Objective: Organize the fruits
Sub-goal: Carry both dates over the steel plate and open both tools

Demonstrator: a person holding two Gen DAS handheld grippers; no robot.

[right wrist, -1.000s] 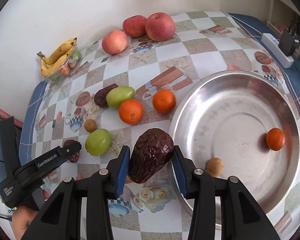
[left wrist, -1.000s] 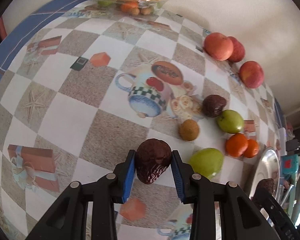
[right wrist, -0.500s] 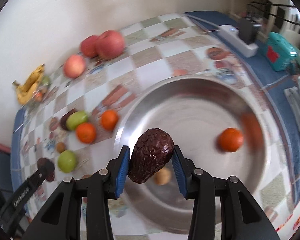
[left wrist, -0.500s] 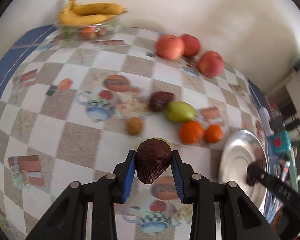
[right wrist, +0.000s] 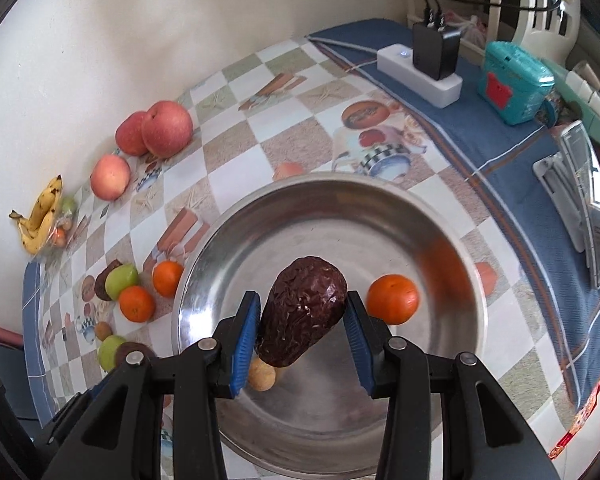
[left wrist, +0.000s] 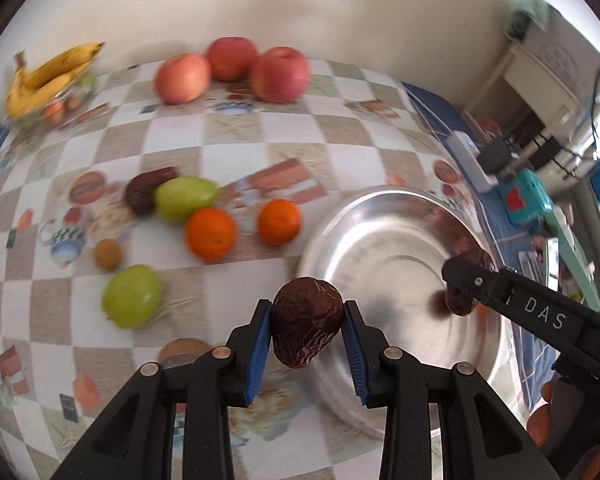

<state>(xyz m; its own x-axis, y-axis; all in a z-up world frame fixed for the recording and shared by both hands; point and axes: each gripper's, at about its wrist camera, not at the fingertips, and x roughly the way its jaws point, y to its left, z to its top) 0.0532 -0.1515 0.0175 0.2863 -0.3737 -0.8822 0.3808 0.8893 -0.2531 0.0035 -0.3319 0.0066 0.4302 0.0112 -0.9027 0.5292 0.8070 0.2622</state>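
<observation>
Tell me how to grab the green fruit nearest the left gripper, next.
Take the green fruit across its narrower middle, coming from above. It lies alone on the tablecloth, with bare cloth either side for the fingers; the small brown fruit sits just beyond it.

Fruits, loose and bowled
Wrinkled brown date (right wrist: 302, 310) over steel bowl (right wrist: 452, 248); orange (right wrist: 392, 299) inside; apples (left wrist: 230, 68), green fruits (left wrist: 132, 295) on table (left wrist: 236, 156).

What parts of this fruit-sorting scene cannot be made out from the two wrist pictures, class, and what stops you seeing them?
- Small tan fruit in the metal bowl: right wrist view, partly behind the right gripper and its wrinkled dark fruit.
- Bowl's near rim: cut off by gripper arms in both views.
- Bananas and the small fruits under them: left wrist view, blurred.
- Fruit in the left gripper: its underside is unseen.
</observation>
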